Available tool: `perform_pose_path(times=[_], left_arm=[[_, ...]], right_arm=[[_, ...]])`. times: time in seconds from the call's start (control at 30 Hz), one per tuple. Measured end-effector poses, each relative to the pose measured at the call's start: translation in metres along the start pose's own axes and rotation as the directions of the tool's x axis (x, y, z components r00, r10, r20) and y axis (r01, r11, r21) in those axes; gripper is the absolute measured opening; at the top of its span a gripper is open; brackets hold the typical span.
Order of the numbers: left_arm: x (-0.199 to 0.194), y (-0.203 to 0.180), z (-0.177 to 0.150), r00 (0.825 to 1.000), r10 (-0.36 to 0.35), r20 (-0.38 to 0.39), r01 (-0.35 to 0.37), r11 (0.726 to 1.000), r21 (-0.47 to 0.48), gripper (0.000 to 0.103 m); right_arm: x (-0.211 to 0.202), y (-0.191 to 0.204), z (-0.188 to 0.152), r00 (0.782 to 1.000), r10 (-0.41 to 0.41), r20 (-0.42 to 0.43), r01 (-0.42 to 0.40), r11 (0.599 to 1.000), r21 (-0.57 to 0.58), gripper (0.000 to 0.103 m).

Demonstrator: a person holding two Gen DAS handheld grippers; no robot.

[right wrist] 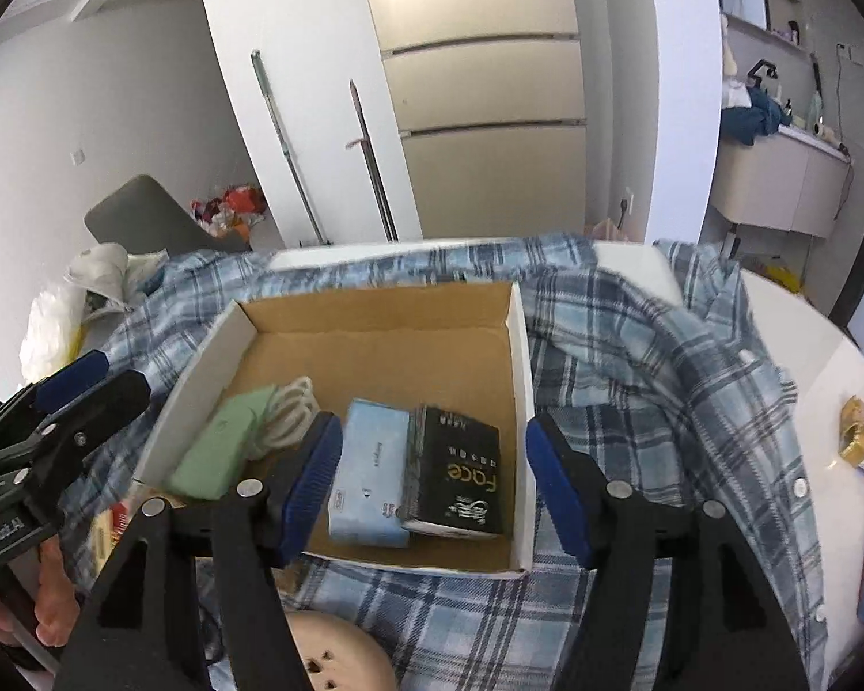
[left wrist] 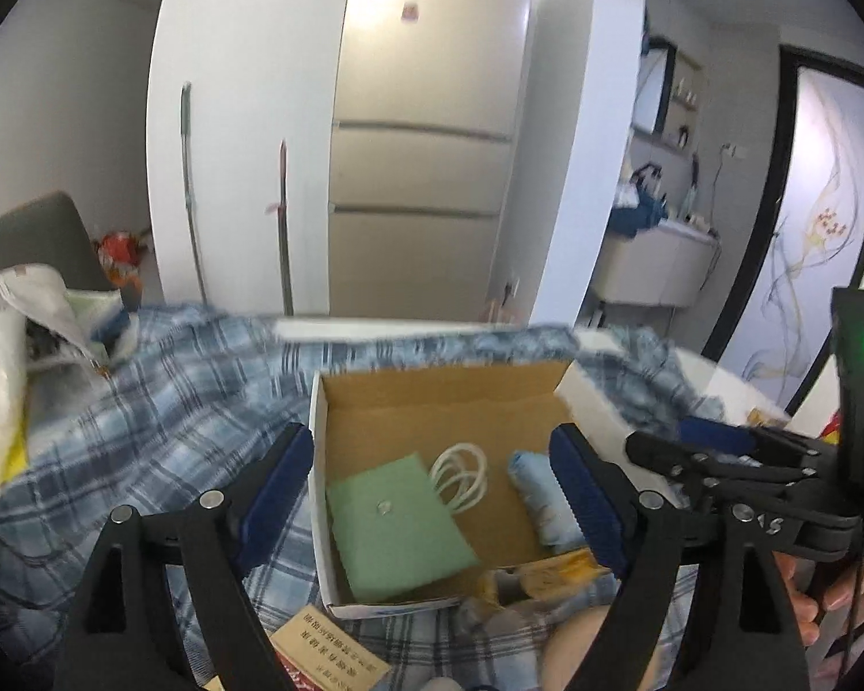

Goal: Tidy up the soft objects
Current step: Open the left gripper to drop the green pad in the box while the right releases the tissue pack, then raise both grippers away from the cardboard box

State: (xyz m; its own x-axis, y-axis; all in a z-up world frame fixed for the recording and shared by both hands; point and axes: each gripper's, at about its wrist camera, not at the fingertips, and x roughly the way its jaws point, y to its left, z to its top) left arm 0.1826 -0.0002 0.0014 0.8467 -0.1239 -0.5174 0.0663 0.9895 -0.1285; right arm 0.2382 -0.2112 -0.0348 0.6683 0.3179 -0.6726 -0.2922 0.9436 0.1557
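An open white cardboard box with a brown inside (right wrist: 521, 345) sits on a blue-and-white plaid shirt (right wrist: 633, 403). Inside it, from its left wall rightward, lie a flat pale green pouch (right wrist: 219, 449), a coiled white cord (right wrist: 291, 409), a light blue soft tissue pack (right wrist: 368, 478) and a black tissue pack (right wrist: 461, 472). The left gripper (left wrist: 432, 489) and right gripper (right wrist: 432, 483) hover above the box, jaws apart, gripping nothing.

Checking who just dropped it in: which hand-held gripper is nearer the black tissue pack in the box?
Right. The right hand-held gripper hangs open directly over the black tissue pack; the left hand-held gripper is farther left, over the green pouch.
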Motion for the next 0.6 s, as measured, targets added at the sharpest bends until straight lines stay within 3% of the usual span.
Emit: perform_pose_path(times=[0.1,0.17,0.3,0.37,0.4,0.47,0.57,0.6], left_arm=[[-0.028,-0.012,0.003,0.997,-0.008,0.083,0.004,0.999,0.054,0.088],[-0.047,-0.021,0.001,0.992,0.027,0.122,-0.039,0.994,0.1,0.088],[-0.085,-0.021,-0.006,0.982,-0.001,0.188,-0.018,0.995,0.099,0.089],[-0.102,-0.016,-0.011,0.977,-0.005,0.213,-0.014,0.996,0.085,0.094],[-0.108,-0.015,-0.014,0.975,-0.006,0.224,-0.012,0.997,0.079,0.101],[-0.122,-0.011,-0.023,0.963,0.005,0.269,-0.027,0.997,0.078,0.103],[-0.128,-0.009,-0.035,0.959,0.024,0.281,-0.055,0.993,0.101,0.103],[-0.128,-0.007,-0.04,0.959,0.026,0.282,-0.058,0.993,0.105,0.103]], right_arm=[[-0.024,0.01,0.0,0.999,0.011,0.038,-0.01,1.0,-0.007,0.065],[-0.042,0.015,-0.002,0.997,0.019,0.069,-0.018,1.0,-0.012,0.066],[-0.078,0.026,-0.008,0.991,0.025,0.134,-0.02,0.999,-0.032,0.065],[-0.095,0.032,-0.015,0.984,0.01,0.175,0.0,0.998,-0.057,0.066],[-0.102,0.034,-0.018,0.982,0.008,0.19,0.004,0.998,-0.064,0.067],[-0.113,0.036,-0.027,0.976,0.007,0.216,0.007,0.998,-0.065,0.069],[-0.121,0.038,-0.041,0.968,0.019,0.25,-0.003,0.998,-0.065,0.076],[-0.124,0.04,-0.046,0.961,0.014,0.275,0.006,0.997,-0.074,0.086]])
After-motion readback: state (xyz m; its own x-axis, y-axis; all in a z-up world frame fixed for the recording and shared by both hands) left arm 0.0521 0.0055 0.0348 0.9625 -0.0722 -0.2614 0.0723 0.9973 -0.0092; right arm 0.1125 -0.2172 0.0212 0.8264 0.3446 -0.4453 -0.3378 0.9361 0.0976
